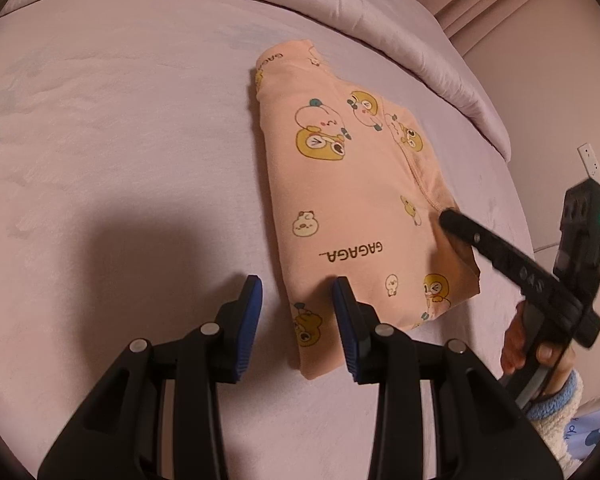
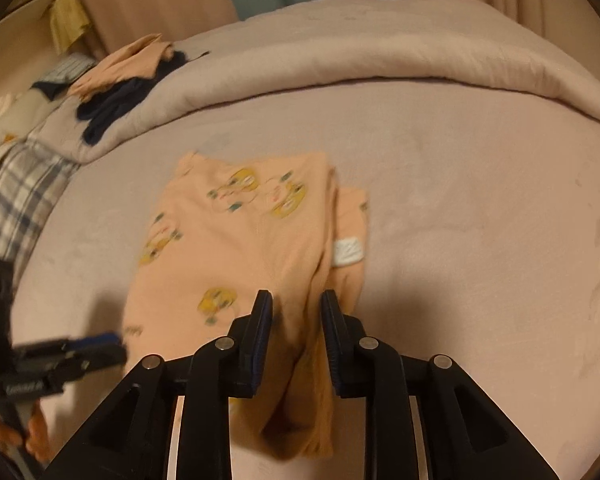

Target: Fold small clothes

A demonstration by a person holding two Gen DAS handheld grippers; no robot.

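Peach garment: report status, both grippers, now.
Left gripper open over near corner. Right gripper open astride far edge. Peach garment folded on bed. Nothing obstructing.

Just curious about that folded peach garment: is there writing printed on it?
Yes, the peach garment shows the word GAGAGA printed in dark letters among its cartoon animals.

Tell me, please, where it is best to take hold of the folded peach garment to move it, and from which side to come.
Probably grip the peach garment at its near short edge, coming low from the person's side. In the left view all layers stack there on the bed sheet, so one pinch catches them; the right side shows loose edges.
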